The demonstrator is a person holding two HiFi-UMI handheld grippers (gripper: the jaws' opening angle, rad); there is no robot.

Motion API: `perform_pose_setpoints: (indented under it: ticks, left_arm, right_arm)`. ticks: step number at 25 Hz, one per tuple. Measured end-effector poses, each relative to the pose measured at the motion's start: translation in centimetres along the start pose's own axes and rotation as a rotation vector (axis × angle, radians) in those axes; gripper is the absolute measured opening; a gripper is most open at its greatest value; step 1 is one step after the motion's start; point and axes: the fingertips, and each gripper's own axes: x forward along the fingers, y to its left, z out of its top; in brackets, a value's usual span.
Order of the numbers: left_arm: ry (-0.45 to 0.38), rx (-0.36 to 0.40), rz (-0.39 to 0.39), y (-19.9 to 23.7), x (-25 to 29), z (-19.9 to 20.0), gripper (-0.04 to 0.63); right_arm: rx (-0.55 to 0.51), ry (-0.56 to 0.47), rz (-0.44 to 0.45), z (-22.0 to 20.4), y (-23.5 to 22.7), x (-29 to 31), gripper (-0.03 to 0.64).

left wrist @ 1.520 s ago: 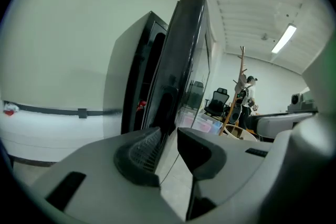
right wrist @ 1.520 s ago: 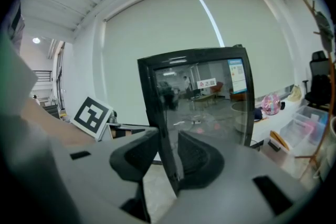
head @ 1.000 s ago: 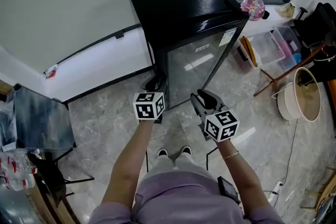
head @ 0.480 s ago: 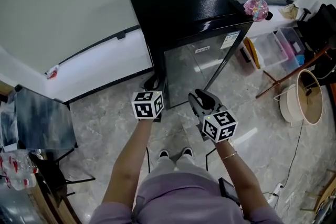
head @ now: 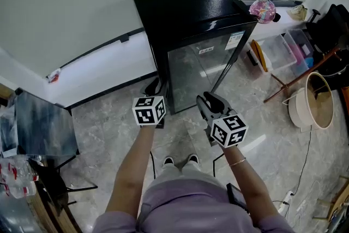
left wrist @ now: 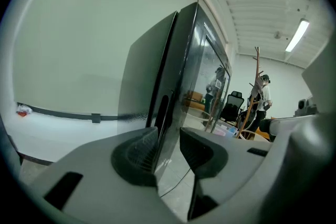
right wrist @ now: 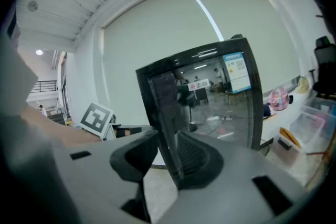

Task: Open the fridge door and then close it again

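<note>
Left gripper view is giving you the relation that matters. The fridge (left wrist: 152, 65) is standing straight ahead of the left gripper (left wrist: 168, 147), and the near vertical edge of its glass door (left wrist: 202, 76) is lining up with the gap between those jaws. A dark upright slot (left wrist: 161, 113) is running down that edge, just ahead of the jaws and slightly to their left side. It looks like the pull recess, though that is a judgement. Its long axis is vertical, and the jaws are sitting side by side, so the gap is already matching it.

Both pairs of jaws are standing partly released, with nothing between the pads. Only the fridge beyond is showing through each gap. The right gripper (head: 209, 101) is facing the glass front, and the same door edge is crossing its gap. The head view, however, is showing it hanging well short of the door, farther back than the left. So your left hand is the nearer one to the slot.

The door is looking shut, sitting flush with the cabinet. The hinge side is not showing clearly. The foot of the door is being cut off by the jaws in both gripper views. From the head view, the left gripper is covering the slot itself.
</note>
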Motion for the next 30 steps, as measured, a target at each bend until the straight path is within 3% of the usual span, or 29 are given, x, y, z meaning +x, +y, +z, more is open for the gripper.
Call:
perform_pose_setpoints:
  ticks: [10,22,30]
  left_arm:
    - [-0.027,0.022,0.002,-1.7,-4.2,-0.4,0.095]
    - [-0.08,0.116,-0.026,-4.1,-8.5,-0.1,0.049]
    - [-0.126,0.123,-0.048,-5.2,-11.3,0.4,0.011]
  right_arm:
    - [-0.004,-0.022,-0.006,0.3,0.6,-2.9,0.109]
    - [-0.064,-0.052,0.003,1.0,2.0,-5.6,0.017]
    - [-0.085,-0.062,-0.009,1.4,2.5,-7.2,0.005]
